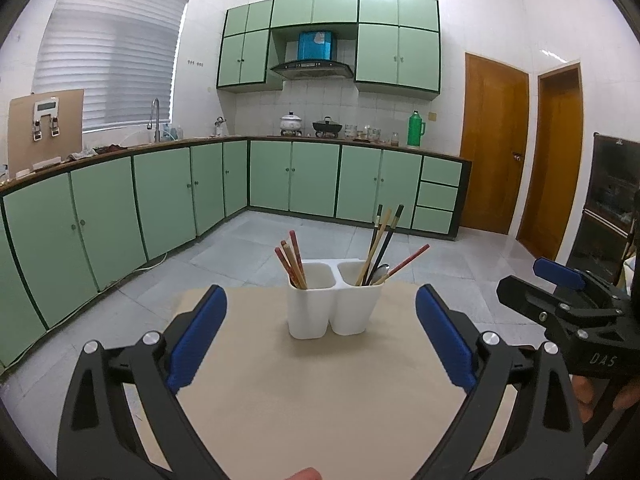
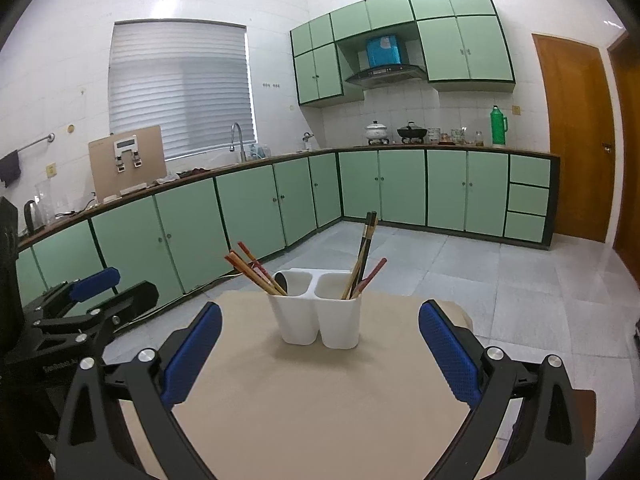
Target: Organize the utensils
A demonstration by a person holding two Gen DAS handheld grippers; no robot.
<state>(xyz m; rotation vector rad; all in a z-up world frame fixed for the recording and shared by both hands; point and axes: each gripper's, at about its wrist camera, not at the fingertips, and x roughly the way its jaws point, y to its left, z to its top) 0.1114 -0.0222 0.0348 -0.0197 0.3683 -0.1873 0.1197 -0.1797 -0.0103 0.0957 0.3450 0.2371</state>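
Apparently no utensil is in hand yet: this reads as an approach or assessment step. Left gripper [image 1: 320, 334] hangs with its blue pads spread wide, nothing between them; right gripper [image 2: 320, 350] likewise wide and empty. Both face the white two-cup holder [image 1: 334, 304], which stands upright near the far edge of the tan table [image 1: 312, 400], well ahead of both tools.

Holder's left cup: a bunch of reddish chopsticks [image 1: 291, 258], leaning left. Holder's right cup: mixed lot, dark chopsticks [image 1: 384, 236], a pale wooden pair, one red chopstick [image 1: 410, 261] slanting right, and a metal spoon [image 1: 380, 272] tucked low.

Judgement: sorting looks part-done or unstarted; the right cup is still mixed. Next move likely calls for narrowing one tool on a single thin stick above the holder's rim and lifting straight up. Sticks are slender and crowded; a neighbour may get dragged.
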